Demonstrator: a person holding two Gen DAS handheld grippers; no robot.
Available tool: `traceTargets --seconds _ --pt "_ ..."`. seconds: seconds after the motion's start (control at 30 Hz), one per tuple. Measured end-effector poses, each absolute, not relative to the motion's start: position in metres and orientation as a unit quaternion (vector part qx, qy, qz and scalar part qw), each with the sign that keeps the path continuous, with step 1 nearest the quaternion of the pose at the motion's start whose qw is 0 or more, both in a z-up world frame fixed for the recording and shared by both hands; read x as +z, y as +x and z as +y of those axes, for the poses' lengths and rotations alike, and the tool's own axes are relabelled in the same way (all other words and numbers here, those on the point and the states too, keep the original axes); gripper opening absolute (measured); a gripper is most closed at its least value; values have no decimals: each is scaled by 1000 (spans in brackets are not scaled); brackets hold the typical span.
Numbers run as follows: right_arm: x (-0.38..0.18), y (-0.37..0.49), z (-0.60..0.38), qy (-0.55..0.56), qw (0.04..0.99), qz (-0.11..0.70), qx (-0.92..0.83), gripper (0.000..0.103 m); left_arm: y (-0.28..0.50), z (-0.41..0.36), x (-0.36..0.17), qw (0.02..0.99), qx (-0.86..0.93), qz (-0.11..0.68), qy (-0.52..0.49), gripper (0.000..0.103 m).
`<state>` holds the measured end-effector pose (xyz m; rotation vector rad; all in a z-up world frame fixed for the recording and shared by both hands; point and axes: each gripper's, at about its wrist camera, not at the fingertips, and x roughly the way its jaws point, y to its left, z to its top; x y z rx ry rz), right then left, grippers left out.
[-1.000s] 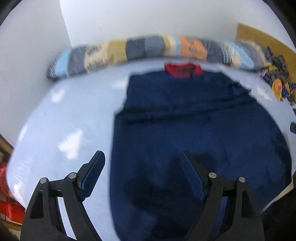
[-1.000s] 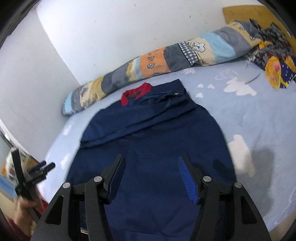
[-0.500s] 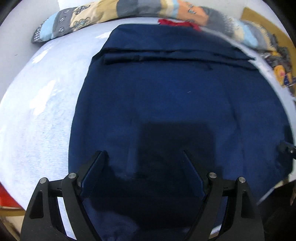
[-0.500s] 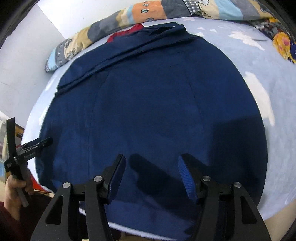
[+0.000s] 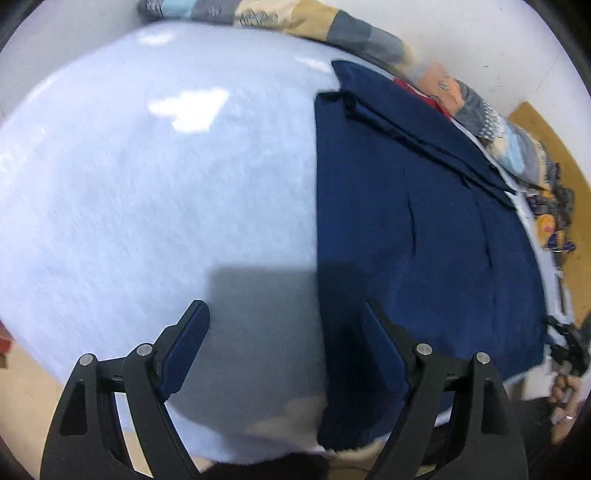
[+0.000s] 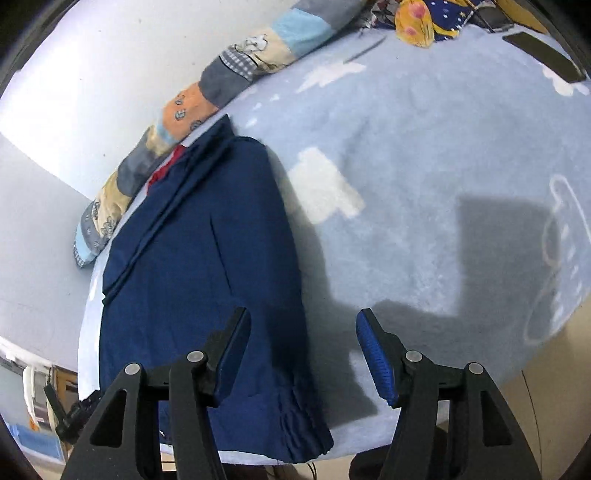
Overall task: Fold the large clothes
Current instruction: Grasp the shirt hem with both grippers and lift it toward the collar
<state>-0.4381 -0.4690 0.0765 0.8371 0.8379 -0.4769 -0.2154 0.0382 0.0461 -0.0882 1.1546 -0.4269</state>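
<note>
A large dark navy garment [image 5: 424, 229] with a red collar [image 6: 164, 168] lies flat on a light blue bed cover [image 5: 147, 206]; its top is folded down in a band. My left gripper [image 5: 284, 332] stands open just above the bed near the front, astride the garment's left edge, with one finger over the cover and one over the cloth. My right gripper [image 6: 304, 343] hangs over the garment's [image 6: 207, 266] right edge near the hem. Its jaws are opening, and the edge of the cloth lies between them without either pad pressing on it.
A patchwork bolster [image 6: 240, 70] runs along the white wall behind the garment. A heap of patterned clothes [image 6: 417, 22] and a flat dark object [image 6: 543, 55] lie at the bed's far right. The bed's front edge [image 6: 369, 439] is just below both grippers.
Both grippers have moved apart and down, from over the middle of the garment to its sides: the left one to the left edge, the right one to the right edge.
</note>
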Motion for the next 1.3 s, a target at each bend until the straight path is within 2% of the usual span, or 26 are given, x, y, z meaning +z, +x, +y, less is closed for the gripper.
traceTargets --seconds 0.2,0.37,0.4,0.43,0.47,0.53,0.6,0.67,0.73,0.9,0.93,0.97,1.03,1.1,1.17,1.23,1.3 --pt "69 -427 -462 397 794 414 -199 62 -233 13 35 771 -273 574 -40 84" --pt "56 -418 -452 390 781 451 -185 60 -254 -7 31 771 -277 572 33 84" --pt "56 -415 -449 381 782 460 -177 56 -256 -11 31 769 -284 572 35 84" --pt "56 -414 -446 382 784 462 -162 34 -258 -13 32 765 -295 572 24 83" --pt "56 -411 -442 381 785 466 -143 22 -262 -14 33 758 -310 574 10 78" --pt "57 -407 -433 355 793 475 -139 21 -268 -17 34 758 -320 568 7 68" --pt "59 -406 -432 354 795 474 -136 21 -268 -12 33 765 -305 567 6 51" --pt "55 -407 -434 361 790 475 -144 21 -265 0 30 764 -296 573 -23 42" --pt "53 -408 -434 361 788 477 -144 24 -258 7 26 761 -291 578 -44 42" --pt "56 -410 -432 356 790 477 -147 25 -261 6 27 767 -282 574 -39 44" --pt "56 -410 -432 358 790 477 -146 25 -261 5 25 767 -283 575 -39 46" --pt "55 -410 -433 359 789 476 -145 25 -261 6 24 765 -286 576 -38 53" --pt "55 -411 -433 358 790 478 -142 25 -265 -3 25 761 -304 573 -28 62" --pt "55 -409 -432 359 789 478 -140 25 -272 -11 31 753 -336 566 -18 61" --pt "56 -410 -436 374 787 473 -133 25 -274 -9 40 740 -375 556 -52 53" --pt "54 -412 -439 388 781 470 -134 25 -270 -3 37 748 -359 555 -57 52" --pt "53 -411 -439 388 781 470 -134 25 -263 6 24 755 -314 573 -54 46"
